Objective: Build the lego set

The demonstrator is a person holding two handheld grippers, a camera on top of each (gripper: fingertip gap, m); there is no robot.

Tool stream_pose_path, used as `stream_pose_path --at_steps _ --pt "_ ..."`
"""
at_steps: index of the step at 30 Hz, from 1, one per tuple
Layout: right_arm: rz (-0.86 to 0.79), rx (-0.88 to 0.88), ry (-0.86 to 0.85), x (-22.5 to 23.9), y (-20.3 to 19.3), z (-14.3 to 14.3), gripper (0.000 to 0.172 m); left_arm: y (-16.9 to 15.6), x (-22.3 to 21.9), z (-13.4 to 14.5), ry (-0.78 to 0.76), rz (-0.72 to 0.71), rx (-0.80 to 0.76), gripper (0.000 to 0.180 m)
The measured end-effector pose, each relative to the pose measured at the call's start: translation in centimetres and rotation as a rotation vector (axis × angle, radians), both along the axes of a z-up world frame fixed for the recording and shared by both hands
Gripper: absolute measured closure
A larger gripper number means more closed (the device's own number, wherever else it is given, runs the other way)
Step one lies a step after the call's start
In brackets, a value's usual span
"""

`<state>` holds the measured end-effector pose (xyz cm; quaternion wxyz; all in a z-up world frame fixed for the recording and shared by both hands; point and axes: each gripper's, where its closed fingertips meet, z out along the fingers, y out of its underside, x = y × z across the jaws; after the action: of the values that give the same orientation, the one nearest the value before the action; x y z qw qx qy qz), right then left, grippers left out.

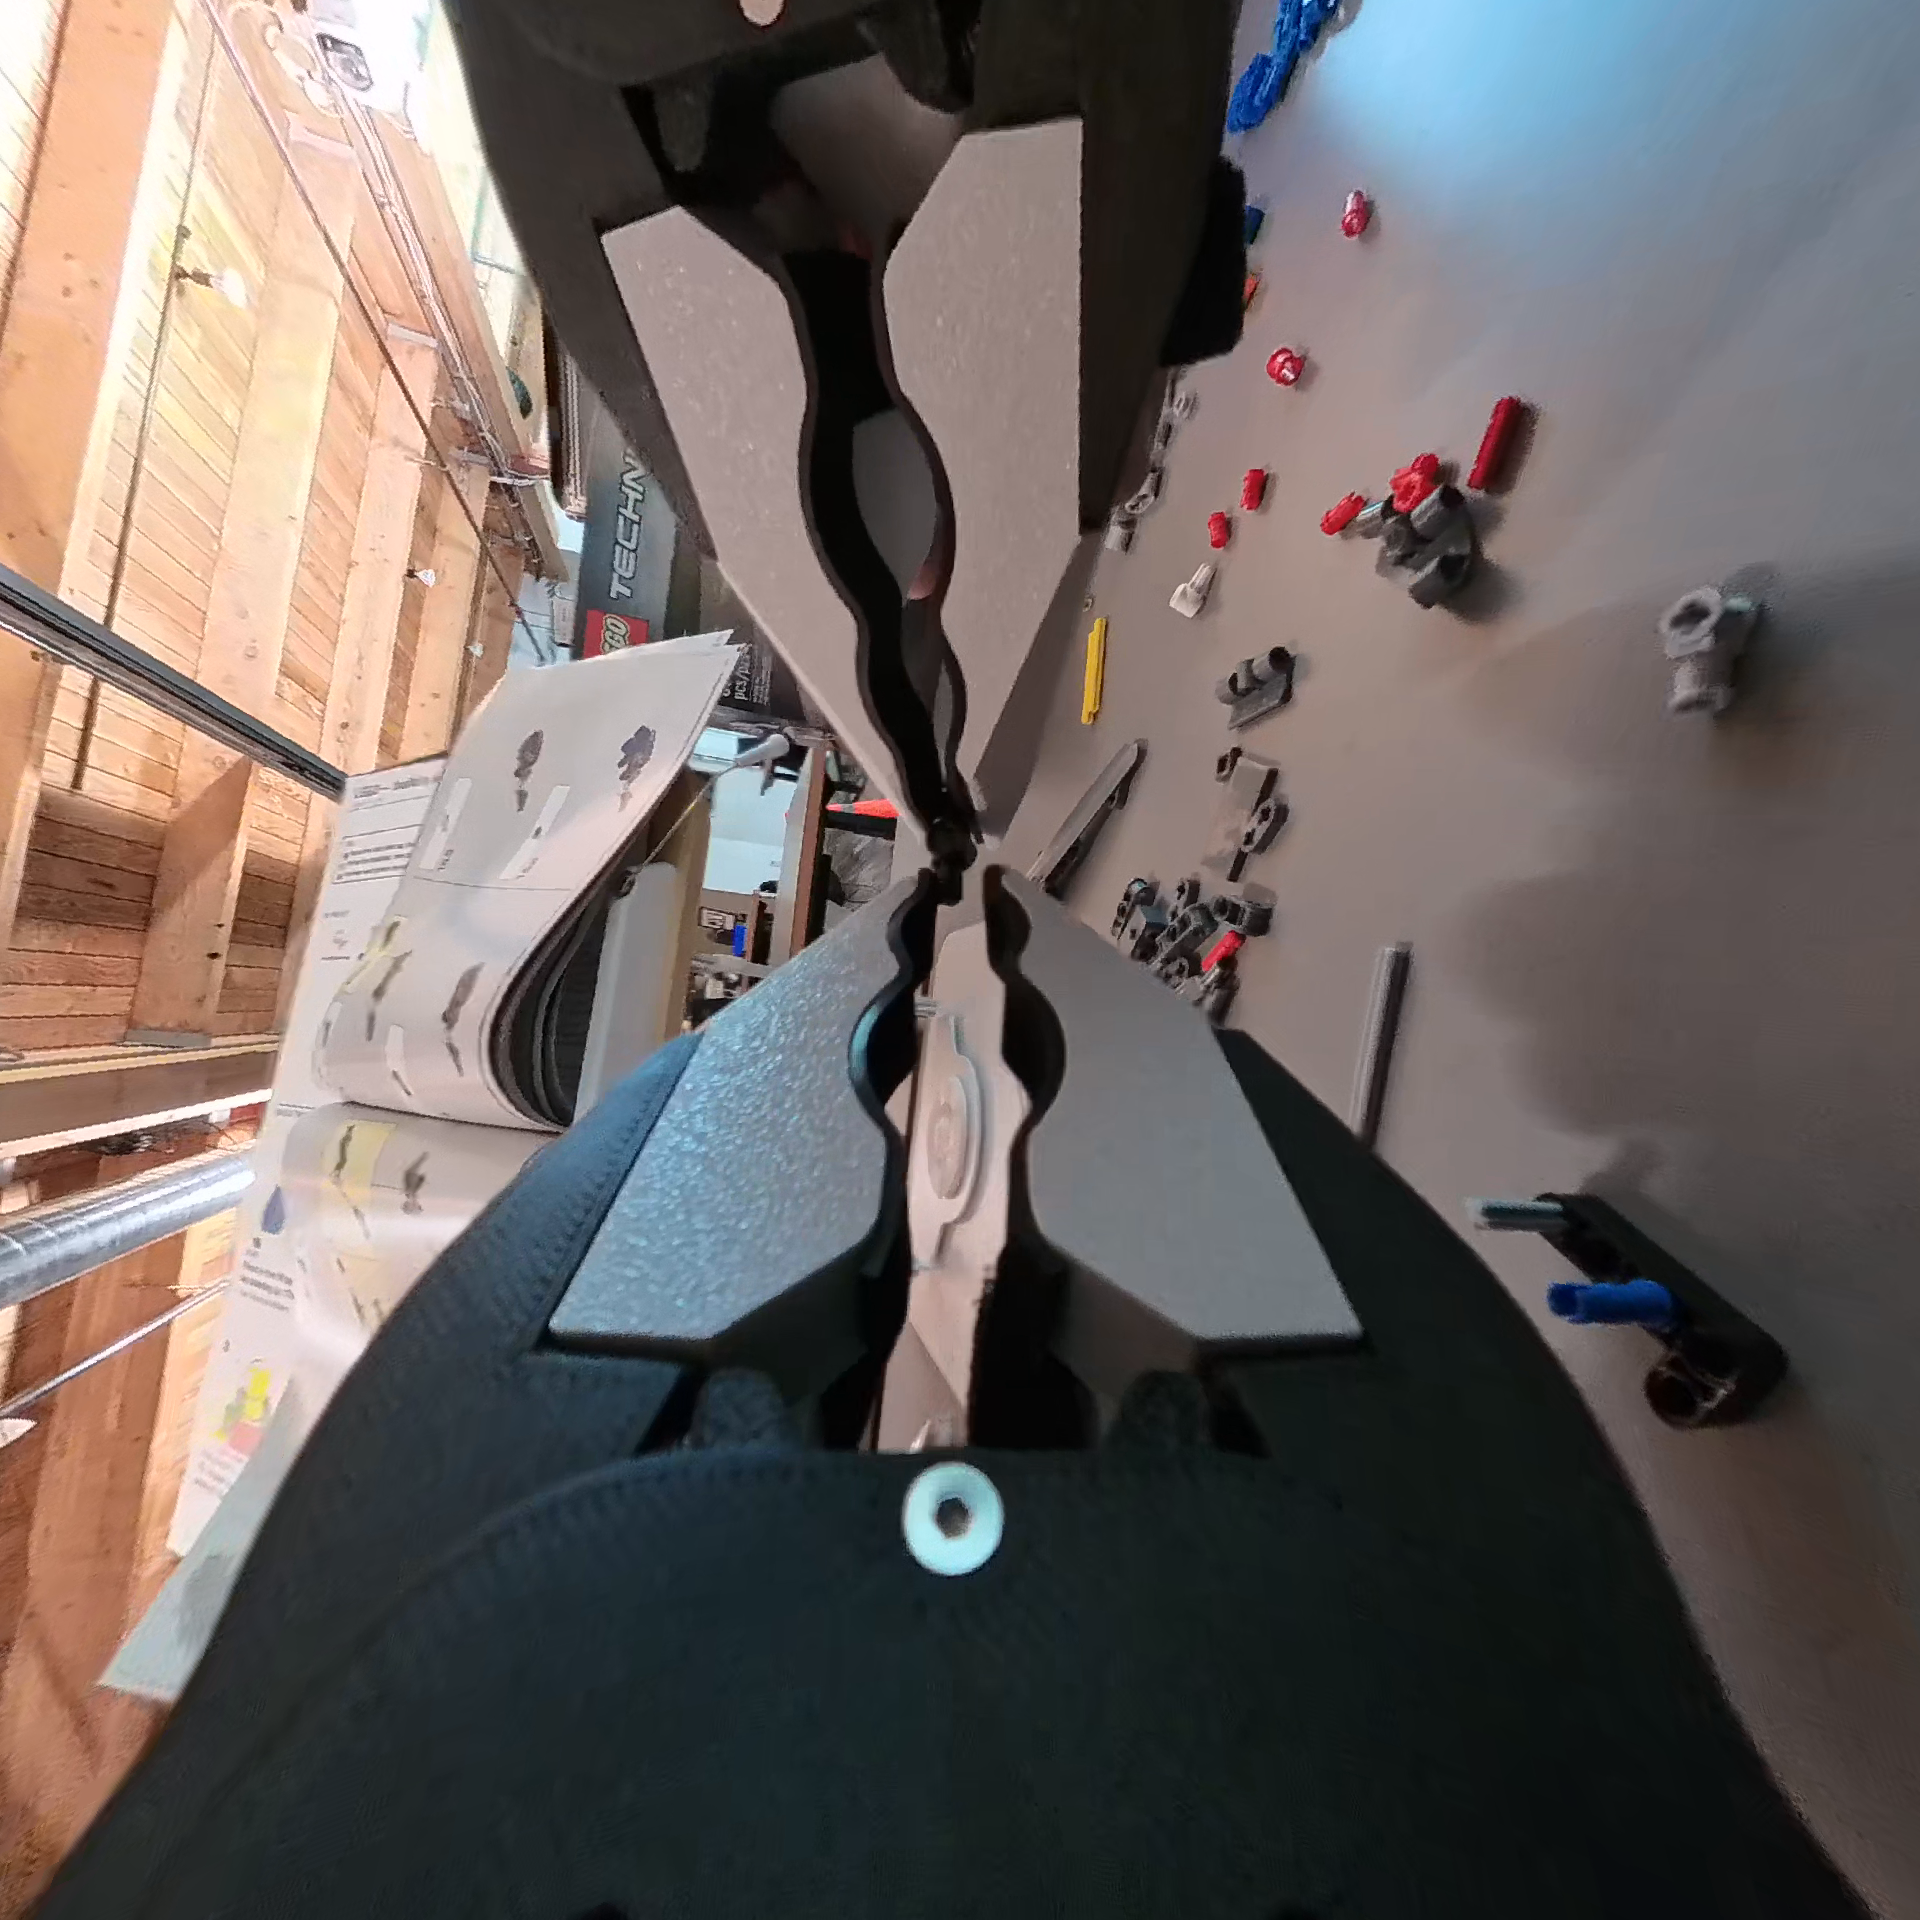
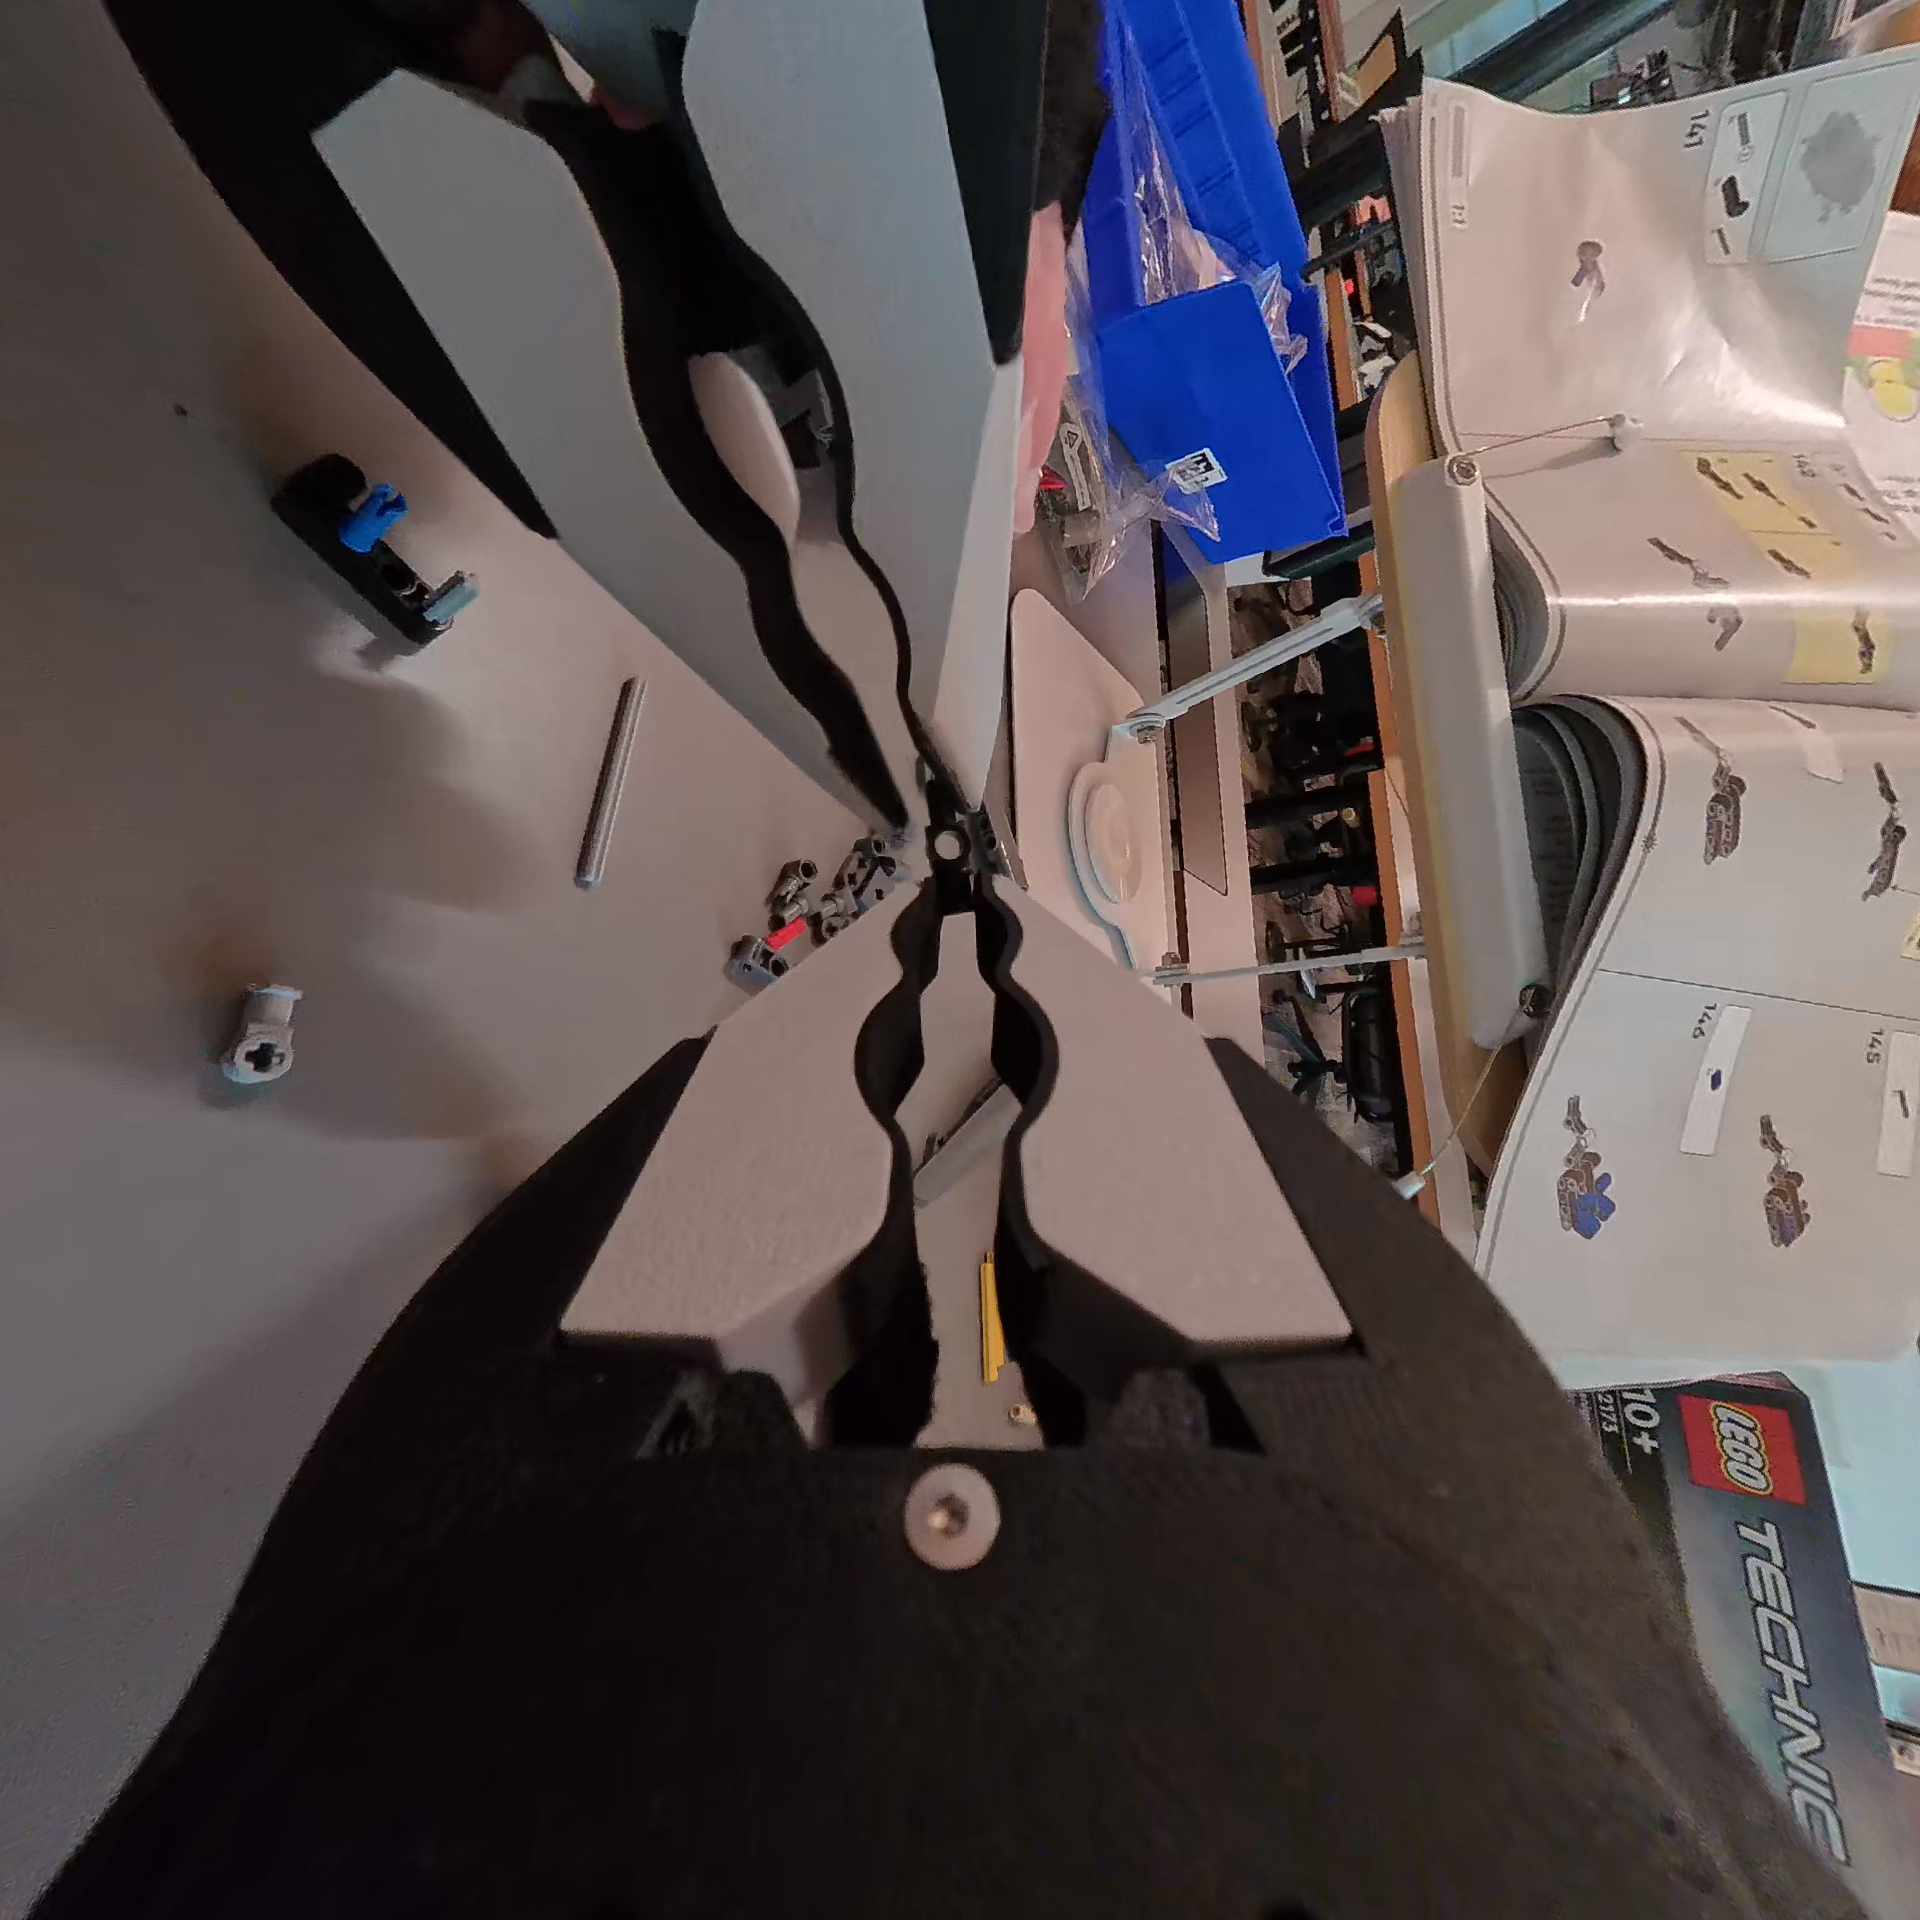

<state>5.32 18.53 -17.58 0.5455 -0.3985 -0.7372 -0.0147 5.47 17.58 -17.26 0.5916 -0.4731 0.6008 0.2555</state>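
Note:
A small black connector piece with a round hole hangs in the air above the grey table. My right gripper is shut on its stem. My left gripper meets it tip to tip from the other side. In the left wrist view my left gripper stands open. The black piece reaches just between its tips, beside one fingertip, with a clear gap to the other. My right gripper pinches the piece from above in that view.
Loose parts lie on the table: red pins, grey connectors, a grey axle, a yellow axle and a black beam with a blue pin. An open instruction booklet, a blue bin and a set box stand at the table's edge. The grippers are tip to tip, or close to it.

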Motion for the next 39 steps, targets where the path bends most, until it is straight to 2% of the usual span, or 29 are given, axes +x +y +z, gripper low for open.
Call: stream_pose_path --at_steps 20,39 --pt "-0.027 -0.014 0.056 0.2 1.2 0.4 0.168 -0.1 -0.6 1.4 -0.156 -0.037 -0.078 0.165" --pt "-0.018 -0.011 0.084 -0.2 1.0 0.5 0.168 1.3 -2.8 2.1 -0.223 0.031 -0.064 0.169"
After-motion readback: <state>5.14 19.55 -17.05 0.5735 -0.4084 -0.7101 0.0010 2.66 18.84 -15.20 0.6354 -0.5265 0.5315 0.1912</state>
